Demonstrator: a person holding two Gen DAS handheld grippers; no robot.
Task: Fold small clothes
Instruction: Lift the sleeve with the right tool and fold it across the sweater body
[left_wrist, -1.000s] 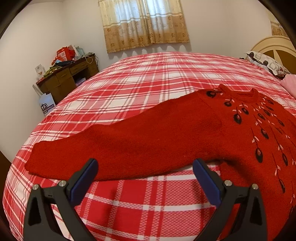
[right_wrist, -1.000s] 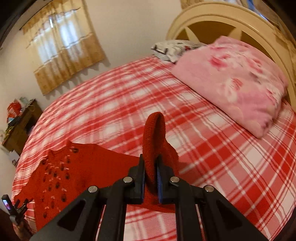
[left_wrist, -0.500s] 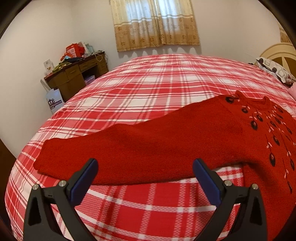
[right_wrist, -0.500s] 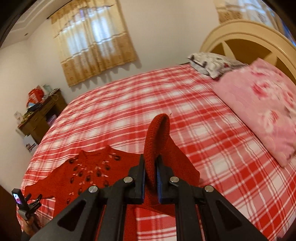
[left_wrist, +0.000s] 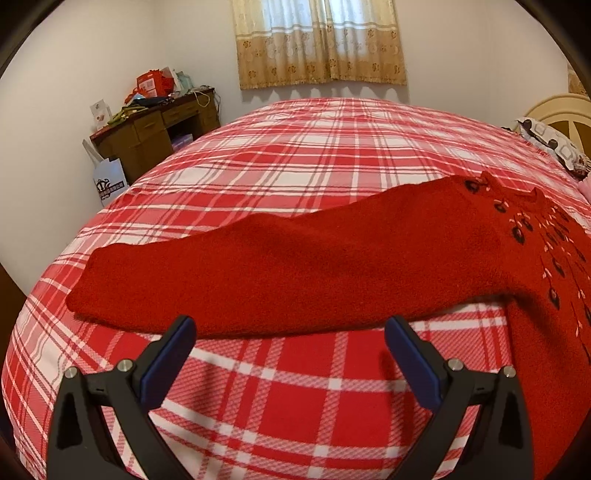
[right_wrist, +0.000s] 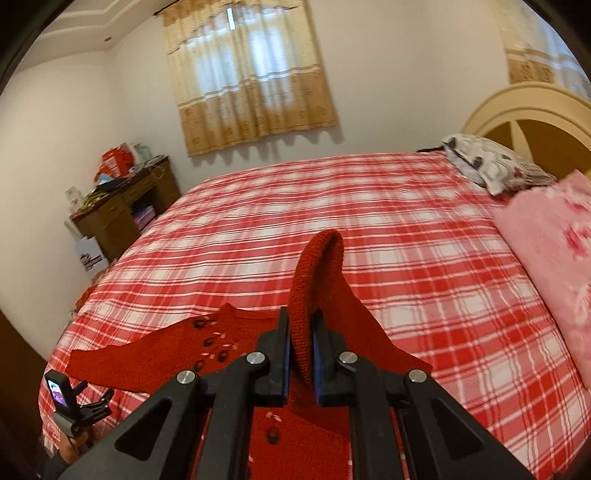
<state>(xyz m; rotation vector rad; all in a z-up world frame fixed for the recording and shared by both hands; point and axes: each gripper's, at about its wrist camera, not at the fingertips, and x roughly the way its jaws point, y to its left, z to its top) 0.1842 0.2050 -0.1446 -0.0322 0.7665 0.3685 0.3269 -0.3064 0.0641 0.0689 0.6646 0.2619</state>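
while right tool (right_wrist: 300, 354) clenches sweater (left_wrist: 332, 266) cuff (right_wrist: 314, 280), left tool (left_wrist: 290, 354) gapes near sleeve edge.

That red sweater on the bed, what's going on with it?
A person with a handheld gripper in each hand is folding the red sweater on the plaid bed. The right gripper is shut on one sleeve, lifted off the bed. The left gripper is open near the other sleeve, which lies flat.

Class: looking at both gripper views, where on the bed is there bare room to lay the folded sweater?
Bare plaid bedspread runs between the red sweater and the curtained wall, and before the pink blanket. Crowded: the headboard side, with blanket and patterned pillow.
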